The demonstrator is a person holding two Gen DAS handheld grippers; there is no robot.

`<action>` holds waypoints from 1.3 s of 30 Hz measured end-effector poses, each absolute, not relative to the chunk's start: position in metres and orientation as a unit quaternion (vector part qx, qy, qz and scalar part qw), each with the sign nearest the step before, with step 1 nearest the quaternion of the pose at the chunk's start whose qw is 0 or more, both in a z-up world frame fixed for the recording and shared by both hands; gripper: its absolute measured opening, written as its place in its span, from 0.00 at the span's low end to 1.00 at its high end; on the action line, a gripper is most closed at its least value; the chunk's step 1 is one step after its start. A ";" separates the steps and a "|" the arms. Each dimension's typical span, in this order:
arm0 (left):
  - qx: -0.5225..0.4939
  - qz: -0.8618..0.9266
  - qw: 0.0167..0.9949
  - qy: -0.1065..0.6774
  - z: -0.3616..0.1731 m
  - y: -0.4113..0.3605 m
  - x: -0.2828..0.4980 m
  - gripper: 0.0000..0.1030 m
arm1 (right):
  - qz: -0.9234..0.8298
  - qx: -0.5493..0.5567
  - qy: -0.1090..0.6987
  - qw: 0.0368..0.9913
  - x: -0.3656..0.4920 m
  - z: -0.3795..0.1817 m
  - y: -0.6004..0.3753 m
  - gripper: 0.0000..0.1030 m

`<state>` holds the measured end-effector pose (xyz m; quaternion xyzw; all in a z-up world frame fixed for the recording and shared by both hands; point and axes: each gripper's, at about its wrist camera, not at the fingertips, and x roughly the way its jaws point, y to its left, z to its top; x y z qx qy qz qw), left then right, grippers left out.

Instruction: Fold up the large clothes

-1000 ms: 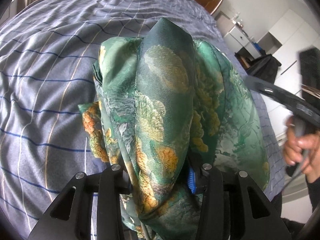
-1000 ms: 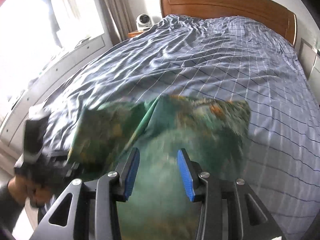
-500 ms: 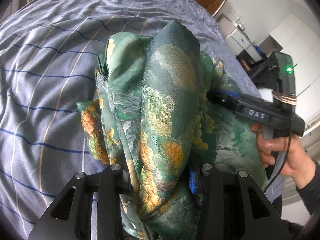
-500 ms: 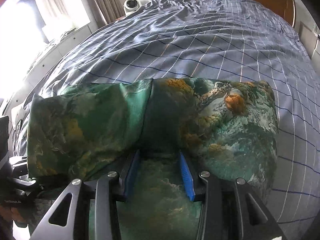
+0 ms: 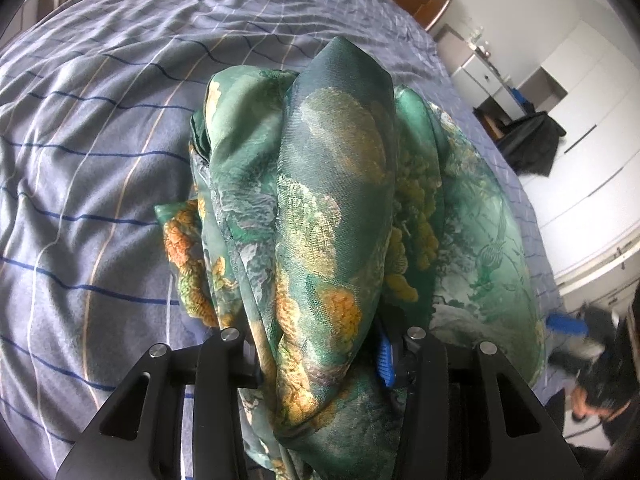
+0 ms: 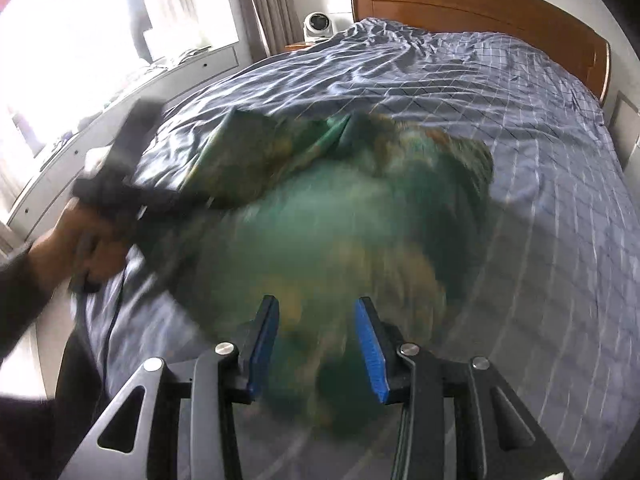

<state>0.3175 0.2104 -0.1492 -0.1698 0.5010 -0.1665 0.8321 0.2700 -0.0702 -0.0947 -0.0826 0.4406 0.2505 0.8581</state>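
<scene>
A green silky garment point(image 5: 332, 208) with gold and orange floral print lies bunched on the blue checked bed cover point(image 5: 88, 128). My left gripper point(image 5: 320, 344) is shut on a thick fold of the garment, which drapes over its fingers and hides the tips. In the right wrist view the garment point(image 6: 320, 224) is blurred by motion. My right gripper point(image 6: 316, 340) is open and empty, held above the garment's near edge. The left gripper and its hand show at the left of the right wrist view point(image 6: 116, 184).
A wooden headboard point(image 6: 480, 4) stands at the far end of the bed. A small white fan point(image 6: 318, 26) sits on a nightstand. White cupboards point(image 5: 592, 128) and a dark chair stand to the right of the bed. A window is on the left.
My right gripper has pulled back from the garment and out of the left wrist view, its jaws still open. The left gripper keeps its hold on the fold.
</scene>
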 end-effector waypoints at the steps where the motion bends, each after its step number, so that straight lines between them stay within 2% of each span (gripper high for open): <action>1: -0.170 -0.166 0.832 0.502 -0.149 0.211 0.319 0.42 | 0.248 -0.084 0.440 0.859 0.258 -0.098 -0.073 0.40; 8: -0.163 -0.165 0.835 0.499 -0.151 0.206 0.316 0.43 | 0.230 -0.055 0.485 0.842 0.277 -0.146 -0.068 0.40; 14: -0.178 -0.160 0.834 0.497 -0.149 0.208 0.313 0.45 | 0.227 -0.063 0.492 0.838 0.285 -0.152 -0.062 0.40; 16: -0.203 -0.160 0.831 0.493 -0.141 0.215 0.308 0.52 | 0.219 -0.066 0.479 0.848 0.277 -0.143 -0.062 0.41; 17: -0.213 -0.159 0.831 0.489 -0.137 0.219 0.306 0.54 | 0.216 -0.065 0.469 0.854 0.270 -0.136 -0.063 0.44; 18: -0.219 -0.154 0.833 0.484 -0.130 0.222 0.301 0.60 | 0.216 -0.065 0.464 0.857 0.264 -0.132 -0.064 0.54; 19: -0.214 -0.137 0.842 0.476 -0.119 0.226 0.293 0.72 | 0.221 -0.062 0.458 0.859 0.256 -0.123 -0.066 0.61; 20: -0.205 -0.125 0.849 0.470 -0.112 0.228 0.287 0.76 | 0.223 -0.058 0.454 0.861 0.249 -0.116 -0.068 0.72; 25: -0.174 -0.062 0.881 0.435 -0.078 0.244 0.250 0.94 | 0.203 -0.045 0.404 0.891 0.211 -0.083 -0.089 0.75; 31: -0.054 0.068 0.901 0.425 -0.063 0.237 0.219 0.99 | 0.163 -0.042 0.369 0.914 0.190 -0.073 -0.110 0.77; 39: -0.053 0.108 0.907 0.403 -0.054 0.243 0.202 0.99 | 0.137 -0.019 0.377 0.916 0.186 -0.077 -0.125 0.77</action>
